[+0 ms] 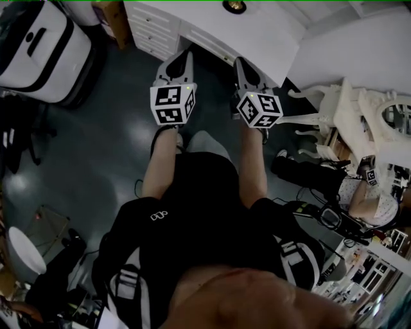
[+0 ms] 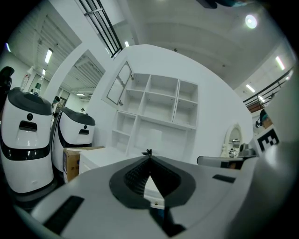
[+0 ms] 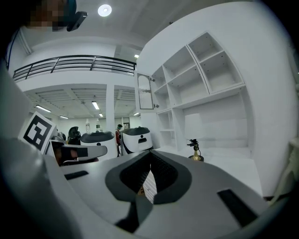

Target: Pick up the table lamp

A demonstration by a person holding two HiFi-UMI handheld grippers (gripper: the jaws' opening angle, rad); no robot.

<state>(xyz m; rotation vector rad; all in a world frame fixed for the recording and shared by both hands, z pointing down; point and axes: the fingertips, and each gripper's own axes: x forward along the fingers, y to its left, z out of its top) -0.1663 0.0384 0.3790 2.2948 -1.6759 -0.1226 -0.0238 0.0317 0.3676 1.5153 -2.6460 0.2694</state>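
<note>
The table lamp is a small thing with a brass base and a dark top, standing on the white desk ahead of me. In the right gripper view the lamp stands on the desk to the right of the jaw tips. The left gripper view shows only the lamp's dark top just over the tips. My left gripper and right gripper are held side by side, pointing at the desk and well short of the lamp. Both the left gripper and the right gripper are shut with nothing in them.
White open shelves rise behind the desk, and drawers sit under its left end. Two white machines and a cardboard box stand at the left. An ornate white vanity with a mirror stands at the right. Cables and bags lie on the floor.
</note>
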